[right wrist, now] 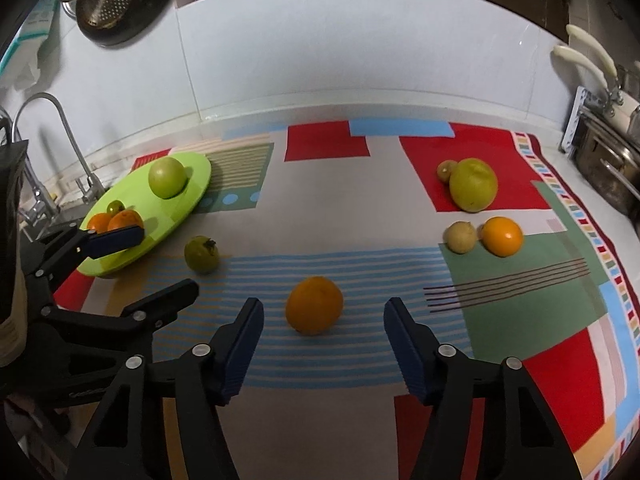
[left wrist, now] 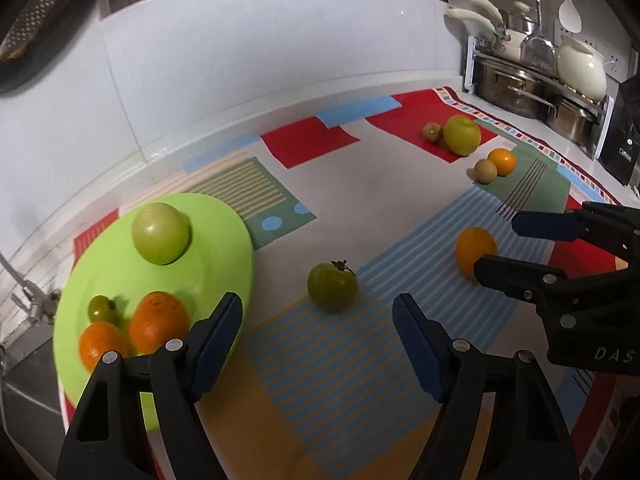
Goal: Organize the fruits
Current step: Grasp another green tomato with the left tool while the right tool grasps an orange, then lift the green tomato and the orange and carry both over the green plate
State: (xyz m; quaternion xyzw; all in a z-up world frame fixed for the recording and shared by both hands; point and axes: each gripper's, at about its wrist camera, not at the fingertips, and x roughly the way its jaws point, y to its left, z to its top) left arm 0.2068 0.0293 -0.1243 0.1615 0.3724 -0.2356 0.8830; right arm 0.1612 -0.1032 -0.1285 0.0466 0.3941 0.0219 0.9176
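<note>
A lime green plate [left wrist: 120,264] [right wrist: 196,184] at the left holds a green apple [left wrist: 161,233] [right wrist: 167,177], two oranges [left wrist: 158,322] [left wrist: 100,344] and a small green tomato [left wrist: 102,309]. A green tomato [left wrist: 332,286] [right wrist: 201,254] lies on the patterned mat just ahead of my open, empty left gripper [left wrist: 318,328] [right wrist: 160,260]. An orange [right wrist: 314,305] [left wrist: 475,251] lies on the mat just ahead of my open, empty right gripper [right wrist: 323,320] [left wrist: 500,244]. Far right lie a large green apple [right wrist: 473,184] [left wrist: 462,135], an orange [right wrist: 502,236] [left wrist: 501,162] and two small brownish fruits [right wrist: 461,237] [right wrist: 445,169].
A white backsplash wall [right wrist: 320,60] runs behind the mat. A faucet [right wrist: 60,128] and sink are at the left. A rack with steel pots [left wrist: 516,80] and a white pot [left wrist: 580,64] stands at the far right, with a black appliance [left wrist: 622,136] beside it.
</note>
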